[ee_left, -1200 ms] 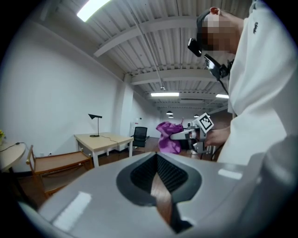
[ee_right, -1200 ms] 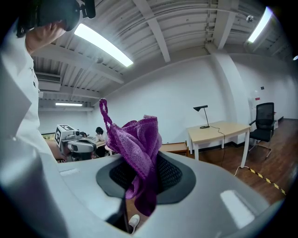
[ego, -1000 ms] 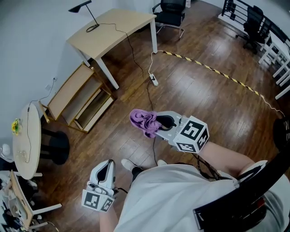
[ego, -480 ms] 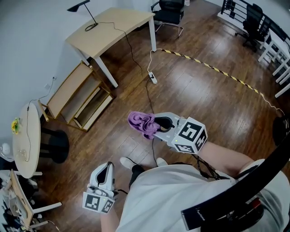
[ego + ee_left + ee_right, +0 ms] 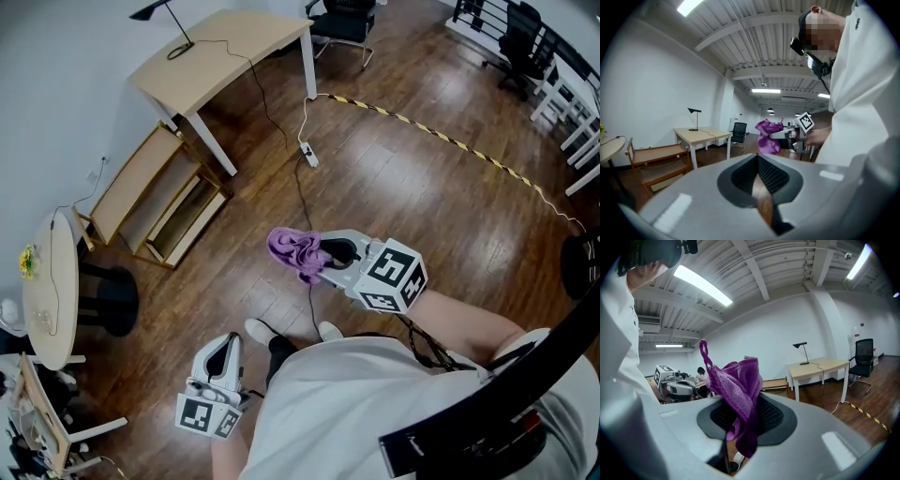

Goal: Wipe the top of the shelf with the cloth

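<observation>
The cloth [image 5: 298, 253] is a purple open-knit rag that looks light, soft and floppy. The right gripper [image 5: 322, 257] pinches it by one bunched part, and the rest spills loose from the jaws in the air over the wooden floor, well apart from the shelf [image 5: 131, 187] at the wall beside the desk [image 5: 225, 52]. I judge that a hold on a thick bunch near its middle serves best, so that a wad lies under the jaws for pressing on the shelf top. The left gripper [image 5: 221, 356] hangs low at the person's side, its jaws pressed together on nothing.
</observation>
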Tool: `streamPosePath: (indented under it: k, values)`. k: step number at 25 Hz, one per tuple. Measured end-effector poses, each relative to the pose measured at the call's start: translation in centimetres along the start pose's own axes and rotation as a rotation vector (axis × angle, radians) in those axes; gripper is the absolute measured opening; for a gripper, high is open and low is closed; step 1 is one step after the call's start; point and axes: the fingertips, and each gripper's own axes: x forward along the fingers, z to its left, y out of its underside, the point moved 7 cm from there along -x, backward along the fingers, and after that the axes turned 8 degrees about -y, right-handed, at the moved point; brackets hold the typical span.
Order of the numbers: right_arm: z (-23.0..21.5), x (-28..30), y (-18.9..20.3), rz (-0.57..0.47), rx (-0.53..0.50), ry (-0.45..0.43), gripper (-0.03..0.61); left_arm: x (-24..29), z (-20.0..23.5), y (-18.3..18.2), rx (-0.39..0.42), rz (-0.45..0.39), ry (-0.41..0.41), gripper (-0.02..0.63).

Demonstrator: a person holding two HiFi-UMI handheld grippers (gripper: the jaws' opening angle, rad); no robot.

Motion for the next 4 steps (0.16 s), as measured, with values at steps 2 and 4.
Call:
streamPosePath:
  k: [2, 4]
  values:
    - [-0.45, -0.38, -0.06, -0.001, 0.002, 0.008, 0.104, 0.49, -0.17, -0.05, -0.002, 0.008, 0.008, 0.018]
    - [-1.05, -0.89, -0.16, -0.003, 0.004, 0.020, 0.104, 1.14, -0.31, -0.22, 0.000, 0.012, 0.016, 0.018]
